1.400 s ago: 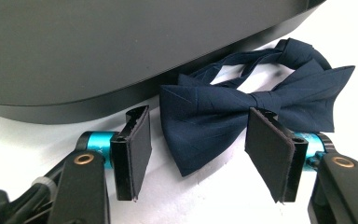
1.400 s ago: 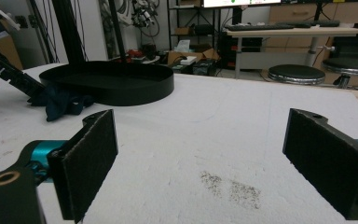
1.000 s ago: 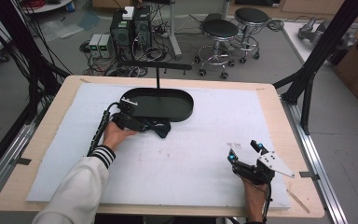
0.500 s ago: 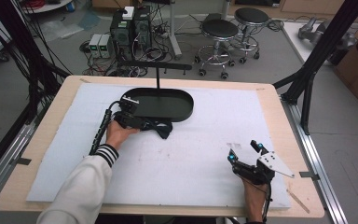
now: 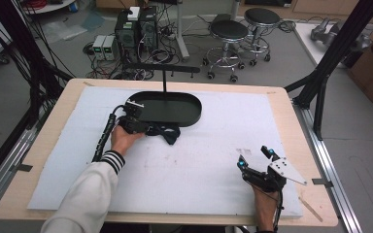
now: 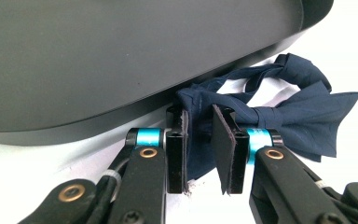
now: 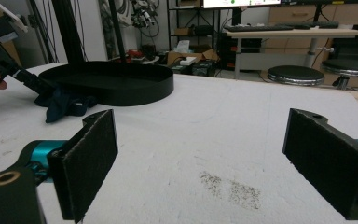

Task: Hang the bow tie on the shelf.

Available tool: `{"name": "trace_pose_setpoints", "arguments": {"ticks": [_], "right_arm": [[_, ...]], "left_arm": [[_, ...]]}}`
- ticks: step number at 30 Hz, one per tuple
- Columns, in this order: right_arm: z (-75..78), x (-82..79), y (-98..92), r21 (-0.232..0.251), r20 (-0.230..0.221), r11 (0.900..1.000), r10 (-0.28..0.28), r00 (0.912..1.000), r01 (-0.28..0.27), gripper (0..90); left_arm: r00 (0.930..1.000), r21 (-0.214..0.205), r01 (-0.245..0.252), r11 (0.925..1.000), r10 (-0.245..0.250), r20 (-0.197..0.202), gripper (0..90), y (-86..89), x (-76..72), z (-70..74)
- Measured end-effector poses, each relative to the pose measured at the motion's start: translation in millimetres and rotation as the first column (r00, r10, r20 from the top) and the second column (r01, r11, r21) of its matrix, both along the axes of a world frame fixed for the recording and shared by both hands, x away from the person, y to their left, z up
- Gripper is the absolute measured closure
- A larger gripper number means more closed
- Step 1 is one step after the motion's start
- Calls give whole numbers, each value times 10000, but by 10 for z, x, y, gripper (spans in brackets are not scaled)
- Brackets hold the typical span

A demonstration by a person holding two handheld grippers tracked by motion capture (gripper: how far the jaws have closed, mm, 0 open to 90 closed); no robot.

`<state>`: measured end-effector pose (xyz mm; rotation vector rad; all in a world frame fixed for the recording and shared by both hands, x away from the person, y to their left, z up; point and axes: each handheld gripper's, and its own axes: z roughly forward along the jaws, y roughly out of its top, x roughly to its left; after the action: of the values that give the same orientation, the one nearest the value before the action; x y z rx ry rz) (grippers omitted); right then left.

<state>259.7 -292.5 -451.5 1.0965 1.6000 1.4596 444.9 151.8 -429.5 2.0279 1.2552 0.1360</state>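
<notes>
Closing on the dark blue bow tie (image 6: 279,109), the left gripper (image 6: 200,149) is working at the near edge of the black oval tray (image 5: 189,116). The bow tie is lying on the white table cover (image 5: 213,160), touching the tray's near wall, left of the table's centre. The jaws are standing a narrow gap apart with a fold of the fabric between them; full clamping cannot be confirmed, so the grasp step is judged to be in hand and not yet complete.

The next move is judged to call for pinching the fold firmly, then lifting it clear of the tray wall, probably into the tray.

The right gripper (image 5: 255,159) is resting at the near right of the table, jaws wide apart and holding nothing.

No brand, label or legible writing is presenting itself on the bow tie, tray or grippers.
</notes>
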Motion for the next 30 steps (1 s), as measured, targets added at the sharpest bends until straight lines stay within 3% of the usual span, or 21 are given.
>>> {"name": "trace_pose_setpoints", "arguments": {"ticks": [2,4,16,25,30], "right_arm": [[0,0,0,2,-2,10000,-2,10000,2,92],[0,-2,0,19,-23,10000,-30,10000,30,92],[-1,-3,0,14,-13,10000,-27,10000,27,92],[-1,-5,0,7,1,10000,-26,10000,26,92],[-1,-8,4,-8,-5,10000,-7,10000,7,92]], "left_arm": [[10000,82,17,10000,-18,76,776,-7,-3,0],[9999,188,38,9998,-40,120,853,-6,-7,2],[9995,268,215,9994,-222,240,884,-33,-39,30],[9898,274,980,9948,-1003,1017,886,-37,-151,170],[9820,161,1068,9942,-1080,1553,887,-25,-208,220]]}}
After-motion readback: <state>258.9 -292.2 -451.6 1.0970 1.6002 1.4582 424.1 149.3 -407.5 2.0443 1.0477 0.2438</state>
